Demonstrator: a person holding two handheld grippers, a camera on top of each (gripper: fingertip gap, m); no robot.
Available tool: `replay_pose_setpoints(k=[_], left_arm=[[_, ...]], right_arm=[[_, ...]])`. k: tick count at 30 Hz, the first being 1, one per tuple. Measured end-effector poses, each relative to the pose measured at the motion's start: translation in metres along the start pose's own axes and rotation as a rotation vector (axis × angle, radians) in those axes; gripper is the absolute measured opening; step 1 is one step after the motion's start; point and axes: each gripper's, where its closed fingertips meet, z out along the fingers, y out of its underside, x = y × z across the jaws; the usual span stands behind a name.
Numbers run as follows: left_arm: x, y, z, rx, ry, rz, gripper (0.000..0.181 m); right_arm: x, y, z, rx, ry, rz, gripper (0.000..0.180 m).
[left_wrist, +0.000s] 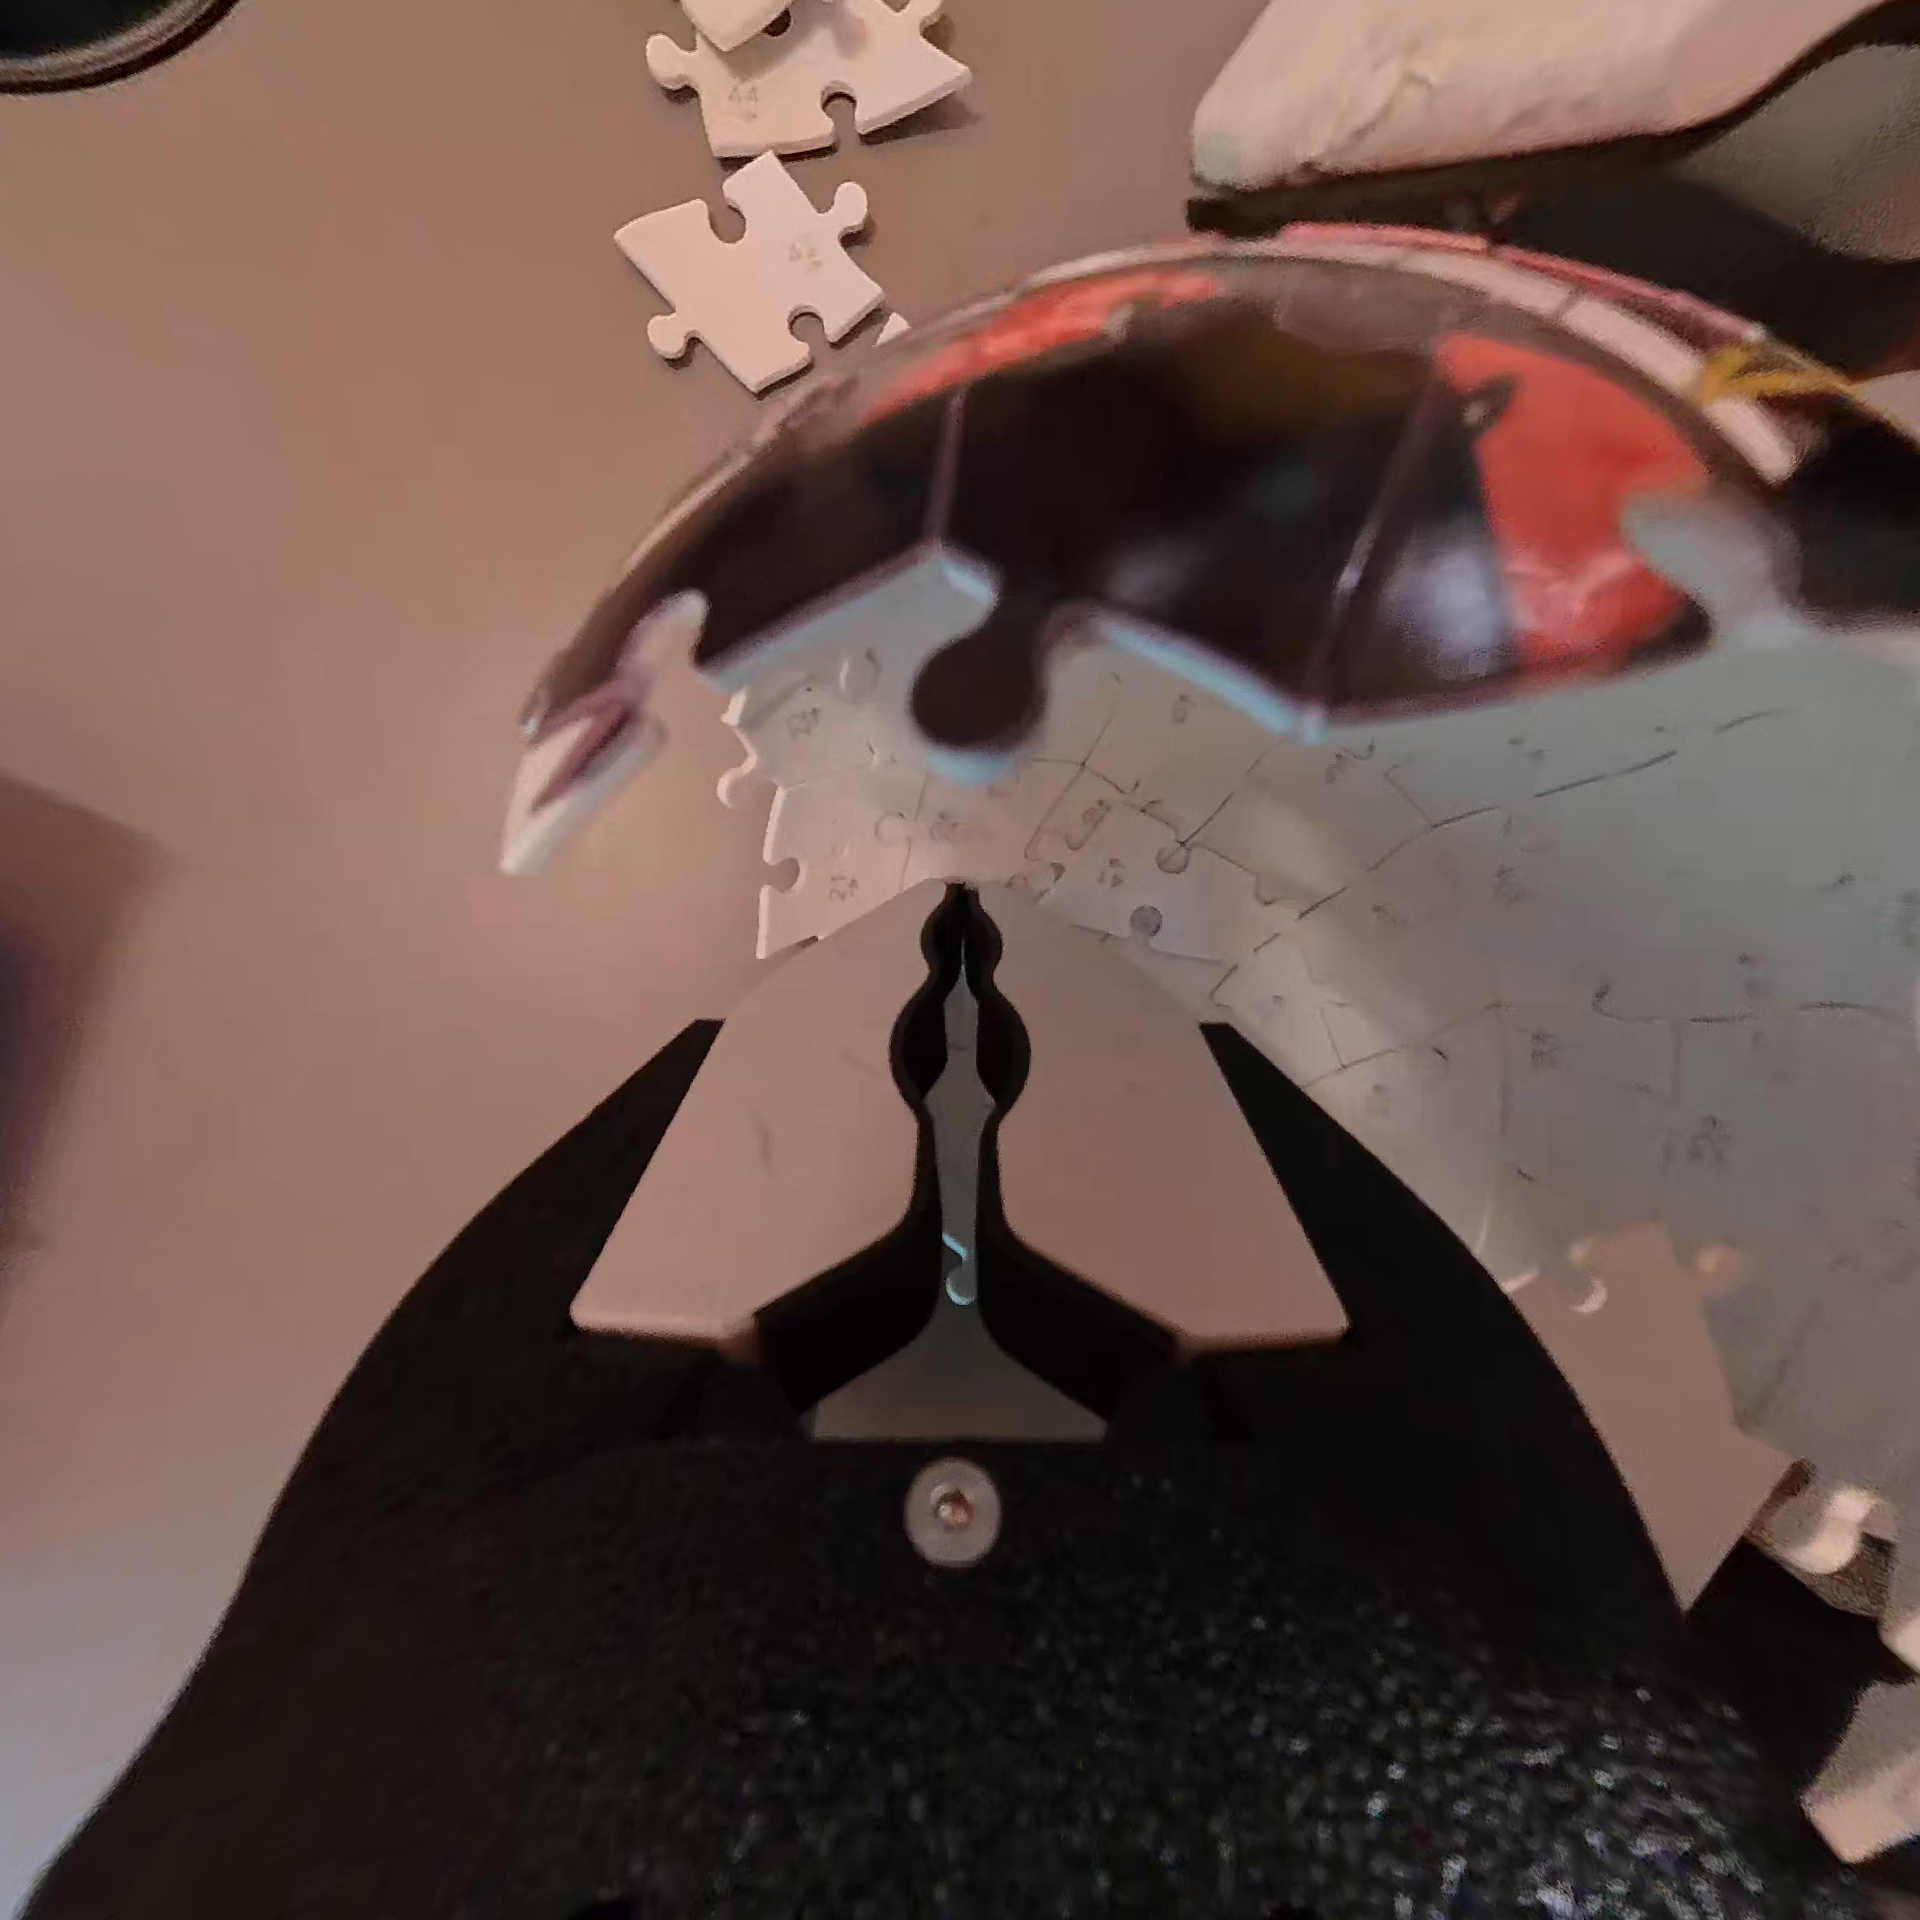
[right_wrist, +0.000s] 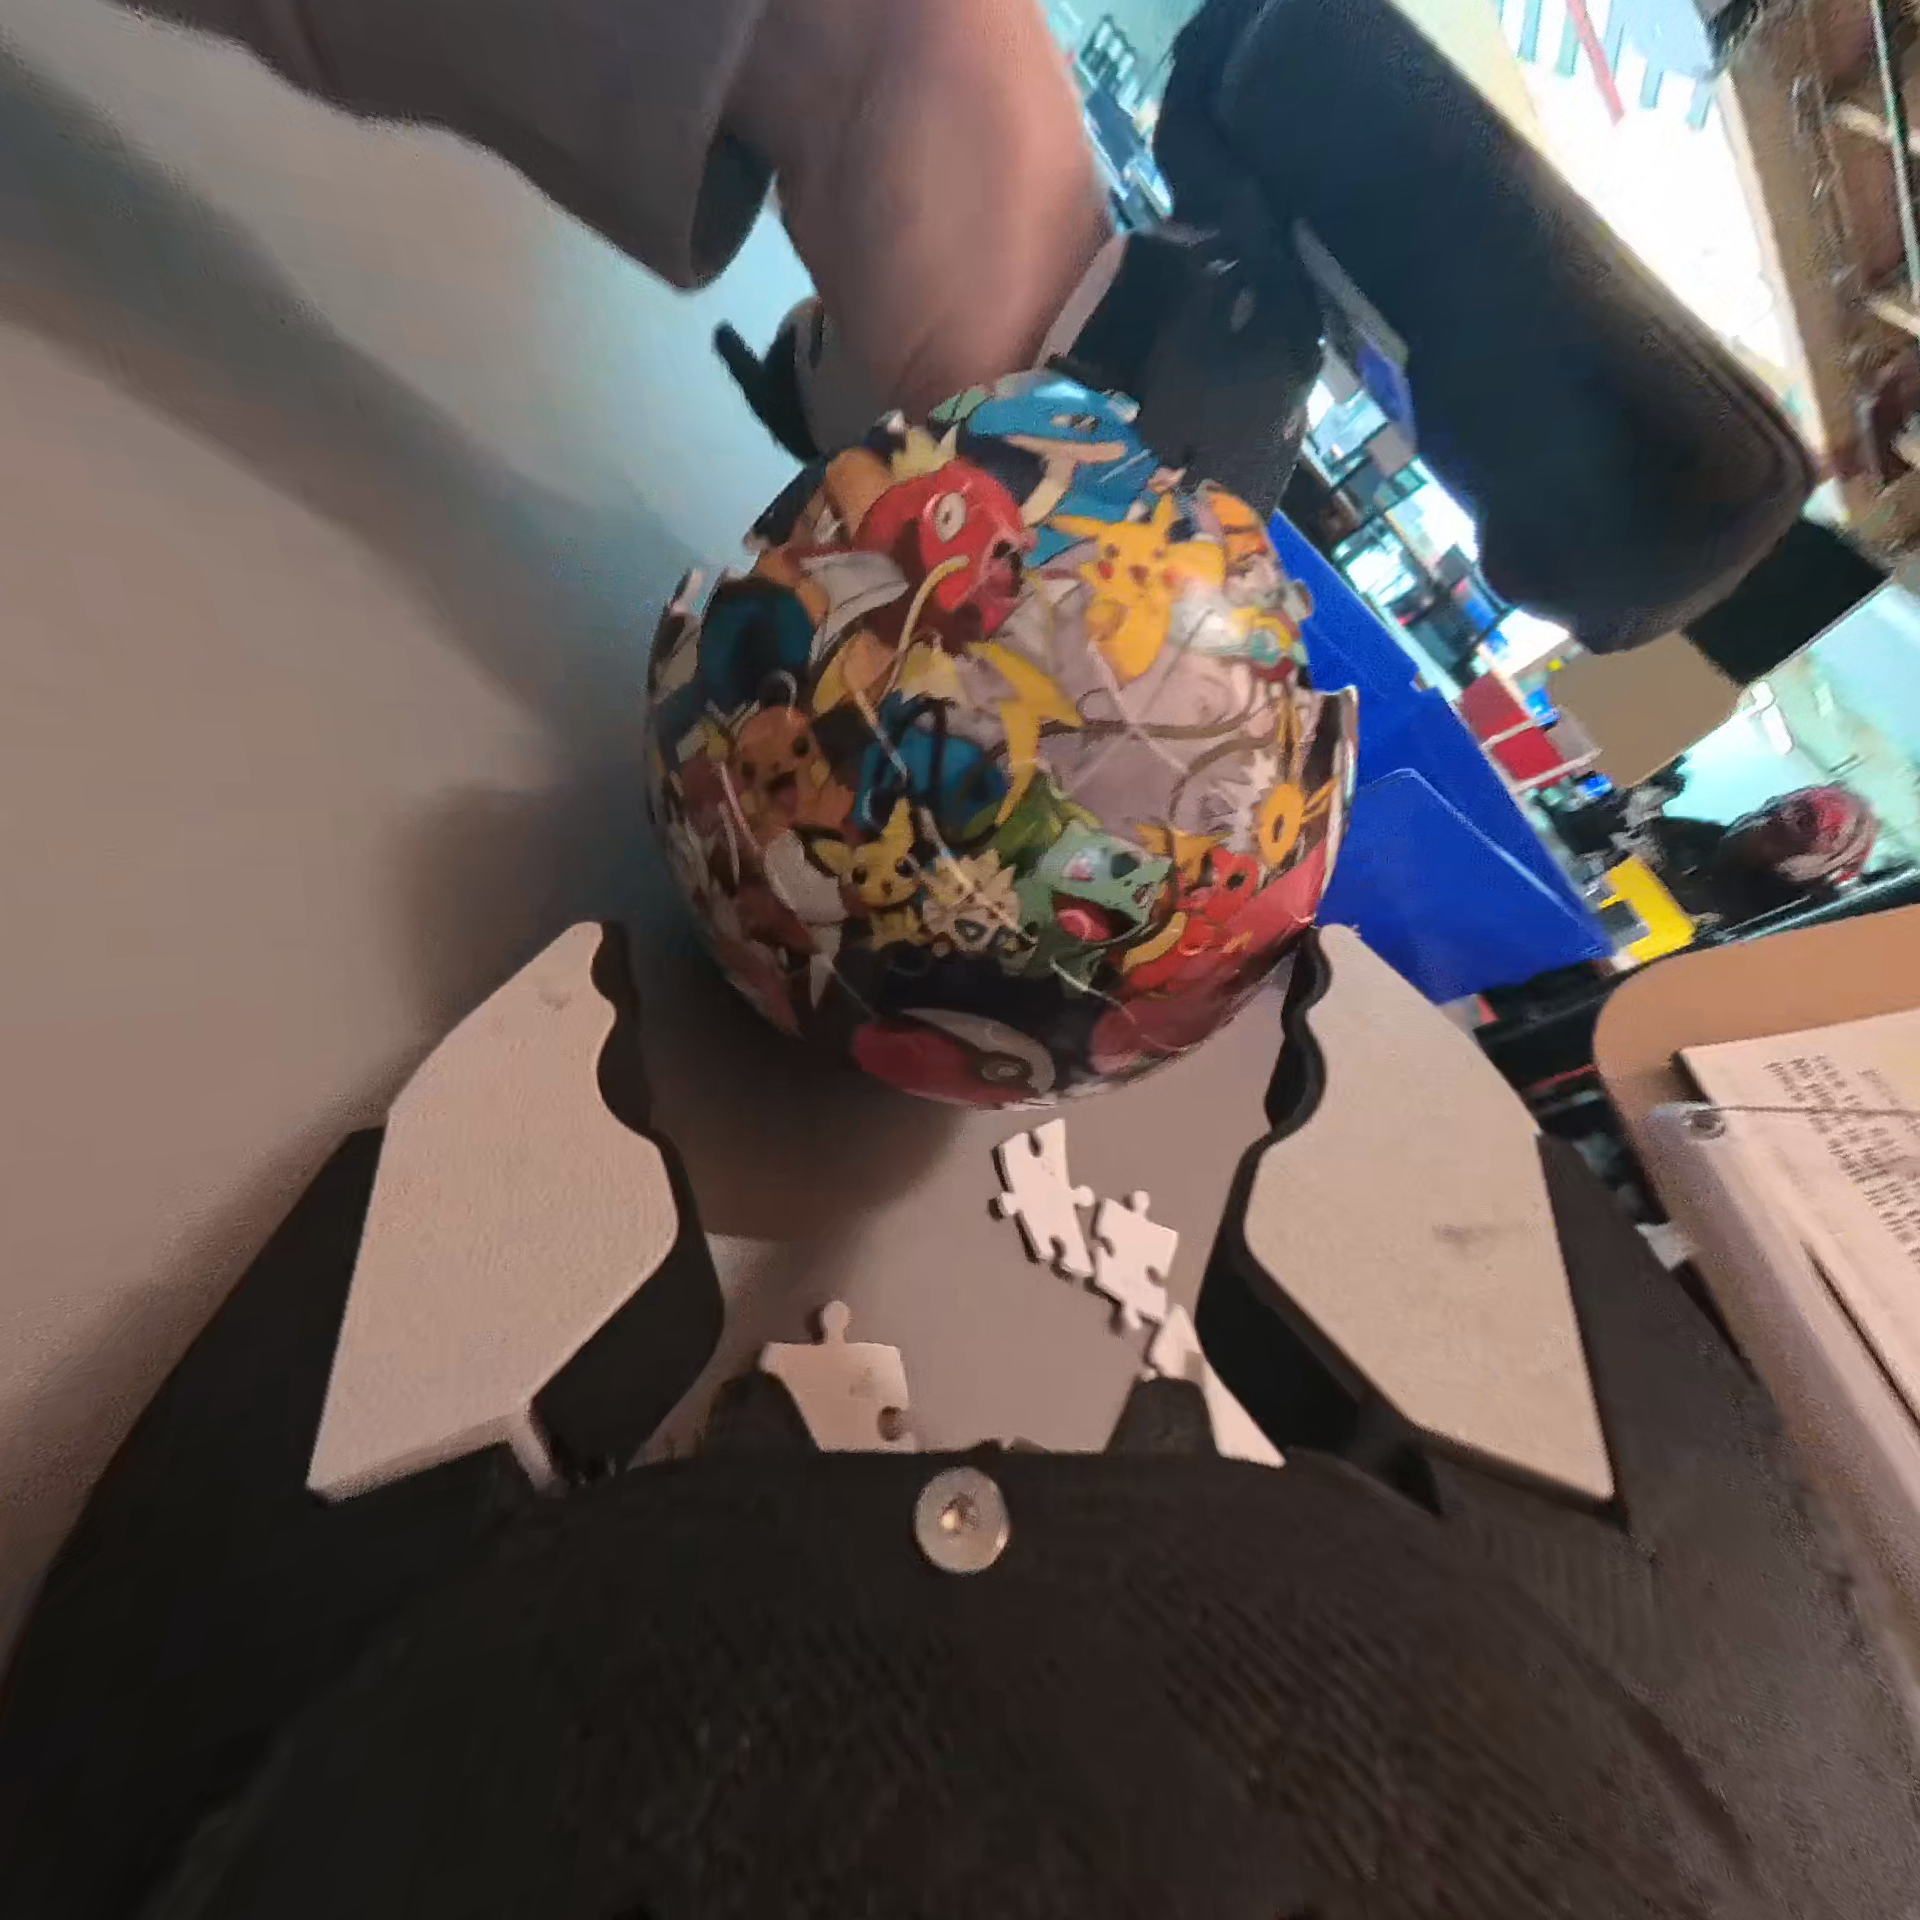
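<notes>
A puzzle ball with a bright cartoon print (right_wrist: 987, 727) hangs over the grey table (right_wrist: 260, 727). It is open on one side, and its white numbered inside shows in the left wrist view (left_wrist: 1455, 935). My left gripper (left_wrist: 961, 904) is shut on the rim of the ball's shell and holds it up. It also shows in the right wrist view (right_wrist: 1216, 343), above the ball, with a hand (right_wrist: 914, 208) on it. My right gripper (right_wrist: 966, 935) is open and empty, its fingertips just short of the ball's lower sides. Loose white puzzle pieces (right_wrist: 1039, 1184) lie on the table below the ball.
More loose white pieces (left_wrist: 753, 275) lie face down beyond the ball. A pale wrinkled thing with a dark edge (left_wrist: 1455, 83) is at the top right. Papers (right_wrist: 1818, 1143) lie at the table's right edge. Blue bins (right_wrist: 1455, 831) and a black chair (right_wrist: 1507, 312) stand beyond. Some 7 cm of space lies between my two pairs of fingers.
</notes>
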Motion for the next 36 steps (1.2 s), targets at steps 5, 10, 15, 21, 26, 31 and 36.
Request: replay_pose_setpoints(k=[5,10,15,21,26,31,36], left_arm=[[0.004,-0.003,0.002,0.016,0.046,-0.049,0.0],[0.02,-0.007,0.005,0.013,0.119,-0.01,0.0],[0.037,-0.02,0.011,0.044,0.156,0.028,0.0],[0.036,-0.033,0.005,0.149,0.084,0.054,0.0],[0.025,-0.041,-0.003,0.285,-0.028,-0.007,0.007],[0.031,-0.043,0.002,0.366,-0.02,-0.064,0.014],[0.035,-0.05,-0.002,0.419,0.009,-0.088,0.018]], right_arm=[[0.005,-0.003,0.006,0.039,0.065,-0.127,0.114],[0.008,-0.001,-0.003,-0.036,-0.001,-0.252,0.112],[0.012,0.004,-0.025,-0.078,-0.133,-0.212,0.111],[0.01,0.012,-0.051,-0.089,-0.282,-0.069,0.11],[0.014,0.002,-0.061,-0.013,-0.359,0.05,0.109],[0.02,0.005,-0.061,0.044,-0.376,0.158,0.108],[0.024,0.013,-0.065,0.033,-0.365,0.186,0.108]])
